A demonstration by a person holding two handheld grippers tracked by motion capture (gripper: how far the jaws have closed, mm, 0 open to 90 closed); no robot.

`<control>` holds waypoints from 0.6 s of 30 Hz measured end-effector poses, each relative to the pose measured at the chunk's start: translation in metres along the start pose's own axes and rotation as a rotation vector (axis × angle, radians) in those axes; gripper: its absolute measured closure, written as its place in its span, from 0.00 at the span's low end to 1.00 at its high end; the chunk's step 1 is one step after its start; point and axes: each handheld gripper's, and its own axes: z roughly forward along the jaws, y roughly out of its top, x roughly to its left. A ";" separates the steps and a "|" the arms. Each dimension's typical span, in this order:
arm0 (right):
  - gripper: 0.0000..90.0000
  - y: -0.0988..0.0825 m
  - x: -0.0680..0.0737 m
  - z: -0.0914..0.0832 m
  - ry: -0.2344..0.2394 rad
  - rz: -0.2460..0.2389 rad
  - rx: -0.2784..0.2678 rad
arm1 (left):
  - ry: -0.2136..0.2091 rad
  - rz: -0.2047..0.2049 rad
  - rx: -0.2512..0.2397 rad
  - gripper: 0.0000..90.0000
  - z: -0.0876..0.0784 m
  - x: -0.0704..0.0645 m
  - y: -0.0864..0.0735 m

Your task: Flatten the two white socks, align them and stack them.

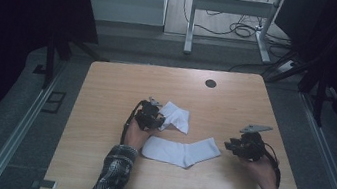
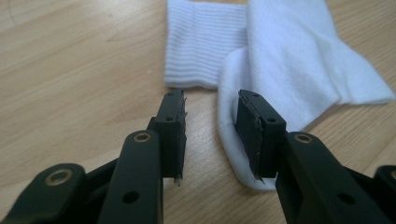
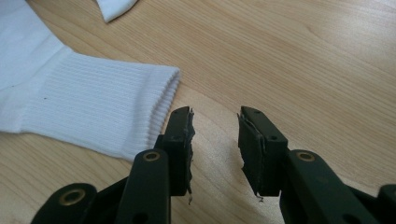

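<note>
- Socks first: I see two white ribbed cotton socks on the light wooden table [image 1: 102, 115]. The folded white sock [image 1: 176, 116] lies near the table's middle, and the flat-lying white sock [image 1: 180, 152] stretches out at about 5 o'clock from it, the two close together but apart.
- From the high view, my left gripper [image 1: 160, 122] sits at 9 o'clock of the folded sock, right at its edge, with the flat sock's toe end just below the hand.
- In the left gripper view, I see the left gripper's jaws parted with bare wood between them. The right-hand pad lies against the rounded toe edge of the folded sock [image 2: 299, 70], but nothing is pinched. The ribbed cuff sits at 12 o'clock from the jaw tips.
- My right gripper [image 1: 228, 145] hovers at 3 o'clock of the flat sock, just beside its cuff end.
- In the right gripper view, those jaws stand apart too, empty, over bare table. The ribbed cuff of the flat sock [image 3: 93, 107] lies at 10 o'clock, just beside the left-hand pad; I cannot tell whether it touches it.
- A corner of the folded sock [image 3: 114, 8] peeks in at 11 o'clock, well off from the jaws.
</note>
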 end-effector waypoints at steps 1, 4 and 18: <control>0.70 0.000 0.000 0.000 -0.001 -0.003 0.002 | -0.003 0.002 -0.001 0.69 0.001 -0.001 -0.001; 0.69 0.001 0.001 0.000 0.002 -0.002 -0.004 | -0.027 -0.001 -0.006 0.72 0.003 -0.002 -0.003; 0.68 0.014 0.005 0.003 0.029 0.001 -0.023 | -0.051 -0.031 -0.049 0.95 -0.016 -0.004 0.008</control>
